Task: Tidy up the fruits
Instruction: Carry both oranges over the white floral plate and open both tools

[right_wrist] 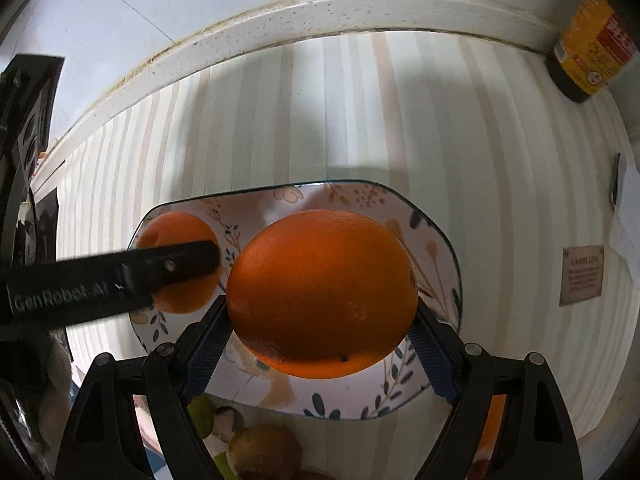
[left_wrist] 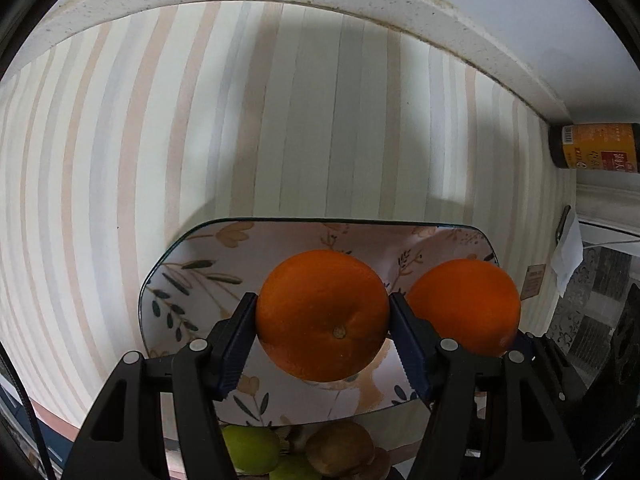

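- Left wrist view: the left gripper (left_wrist: 322,320) is clamped on an orange (left_wrist: 322,315), a blue pad pressed to each side, stem end facing the camera.
- That orange sits over the flowered plate (left_wrist: 192,276), near its middle; whether it touches the plate surface, I cannot tell.
- Just to its right is a second orange (left_wrist: 464,306), over the plate's right end, close beside the first one with a gripper finger between them.
- Right wrist view: the right gripper (right_wrist: 322,320) is squeezed onto this second orange (right_wrist: 322,292), pads tight on both flanks, above the same plate (right_wrist: 436,240).
- Off to the left, the first orange (right_wrist: 180,236) shows partly behind a black finger of the left gripper (right_wrist: 172,264), which crosses in front of it.
- Below the plate's near edge lie green fruit (left_wrist: 250,450) and a brown fruit (left_wrist: 340,450), partly hidden by the gripper frame.
- A striped cloth (left_wrist: 120,160) covers the counter under the plate.
- A dark bottle (left_wrist: 592,146) with a yellow label stands at the far right by the wall.
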